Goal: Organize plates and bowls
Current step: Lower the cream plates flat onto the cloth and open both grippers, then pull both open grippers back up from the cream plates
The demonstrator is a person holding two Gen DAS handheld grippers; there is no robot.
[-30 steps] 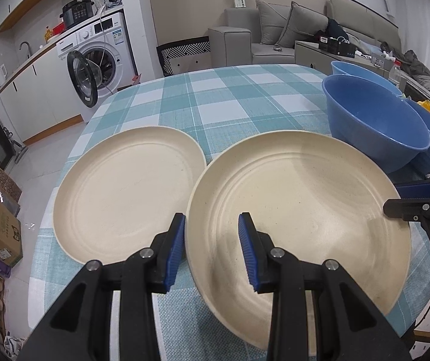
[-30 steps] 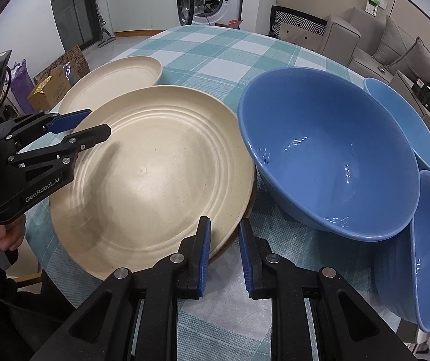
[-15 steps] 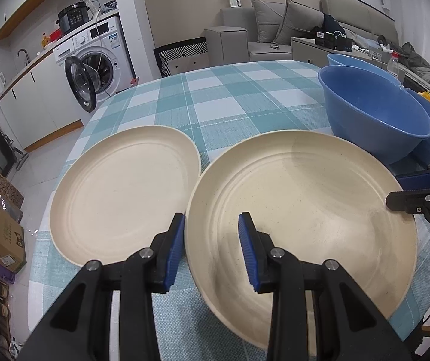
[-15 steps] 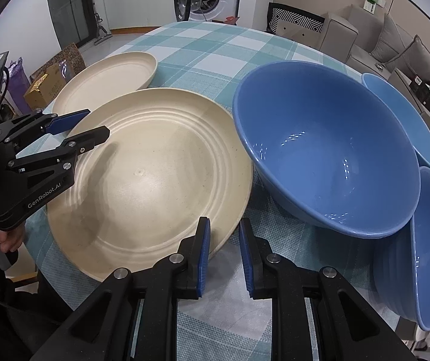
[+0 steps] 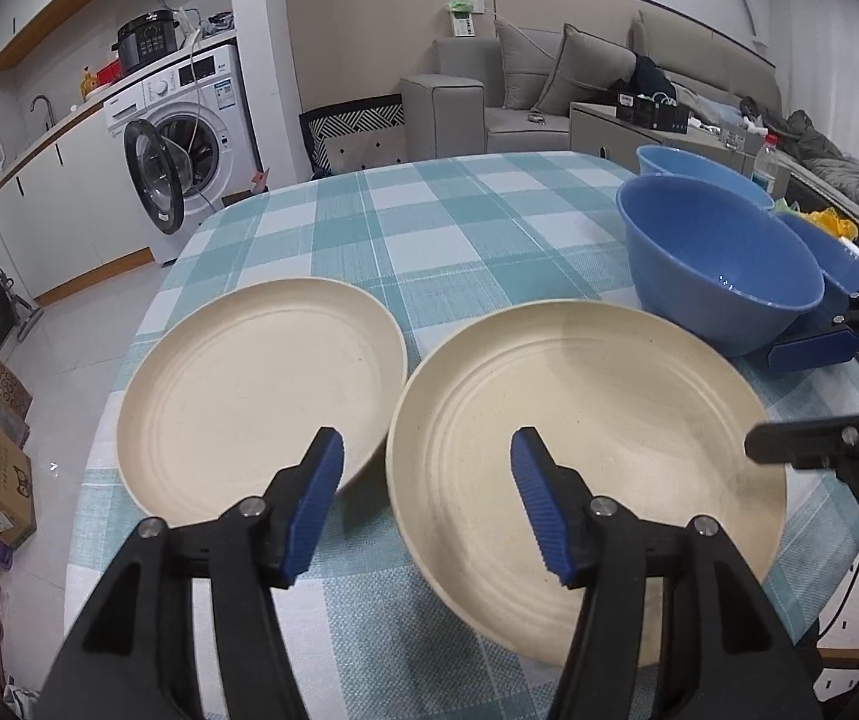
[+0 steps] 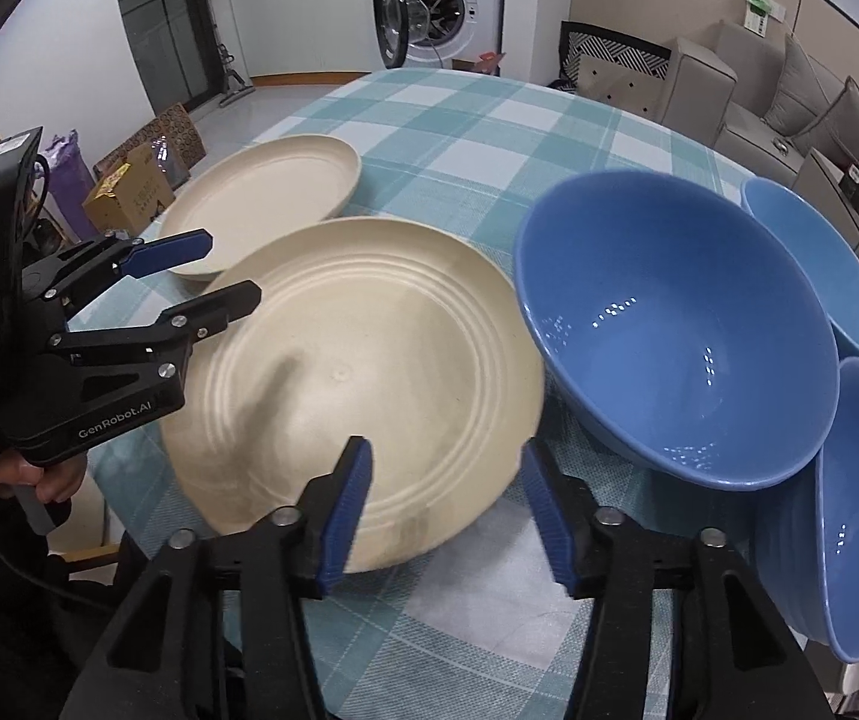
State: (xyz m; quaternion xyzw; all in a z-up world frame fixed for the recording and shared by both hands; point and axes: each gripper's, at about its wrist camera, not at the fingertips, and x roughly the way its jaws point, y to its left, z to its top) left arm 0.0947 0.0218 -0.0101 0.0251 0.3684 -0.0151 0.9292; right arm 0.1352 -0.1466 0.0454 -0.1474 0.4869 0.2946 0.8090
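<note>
cream-coloured near plate [image 5: 585, 468] is now let go: the left gripper [image 5: 426, 501] and right gripper [image 6: 444, 510], clamped on its rim a moment ago, are opening and empty. it lies beside the second plate [image 5: 261, 384], unstacked; the blue bowl [image 6: 675, 330] is untouched.

2 cream plates [image 5: 585, 456], 3 blue bowls [image 6: 675, 324]

Pretty even indoor light, soft shadows. Small glints speckle the glossy blue plastic bowl [image 6: 675, 330] just right of the tongs. Fisheye bends the edges, corners go black, slight blur.
</note>
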